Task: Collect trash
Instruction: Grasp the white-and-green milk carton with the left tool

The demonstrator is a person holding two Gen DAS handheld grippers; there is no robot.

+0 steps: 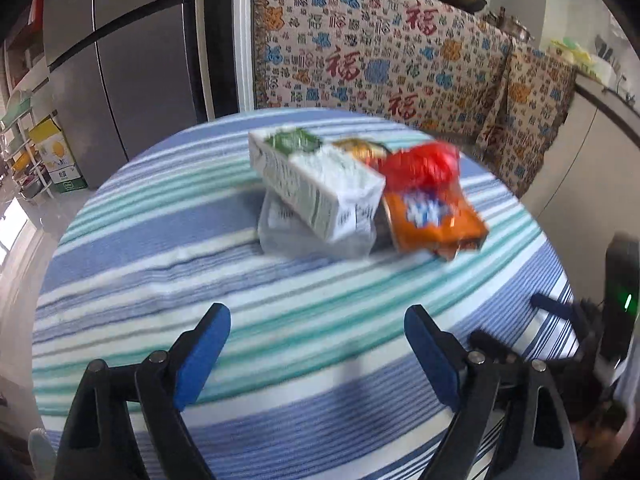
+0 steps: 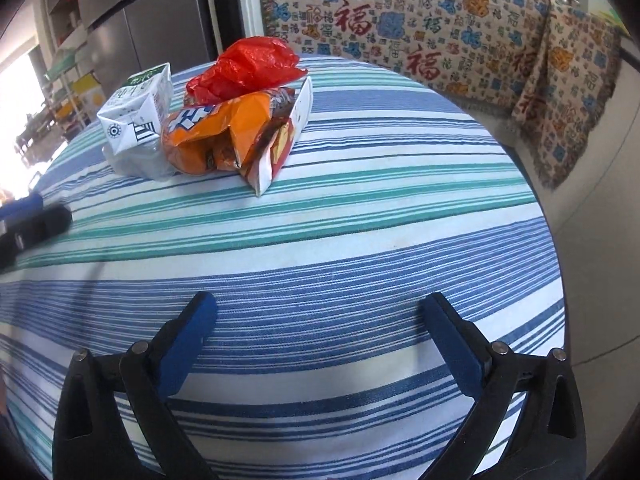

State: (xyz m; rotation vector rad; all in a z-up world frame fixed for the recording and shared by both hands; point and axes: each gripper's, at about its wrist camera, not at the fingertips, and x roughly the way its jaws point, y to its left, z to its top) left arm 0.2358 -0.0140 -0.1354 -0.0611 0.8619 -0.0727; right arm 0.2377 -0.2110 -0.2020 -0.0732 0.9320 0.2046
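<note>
Several pieces of trash sit heaped together toward the far side of the round striped tablecloth (image 2: 360,240): a white-and-green carton (image 2: 138,114), an orange snack bag (image 2: 208,132), a crumpled red plastic bag (image 2: 246,66), a flattened red-and-white box (image 2: 284,136) and a clear plastic piece (image 1: 304,236) under the carton. My left gripper (image 1: 318,320) and right gripper (image 2: 320,308) both hover over the near part of the cloth, jaws spread wide, holding nothing. I judge all of it light. The carton looks stiff, so I would pinch it across its narrow sides. The bags are soft, slick and crinkly; I would grab a bunched fold, since a flat face may slip away.
</note>
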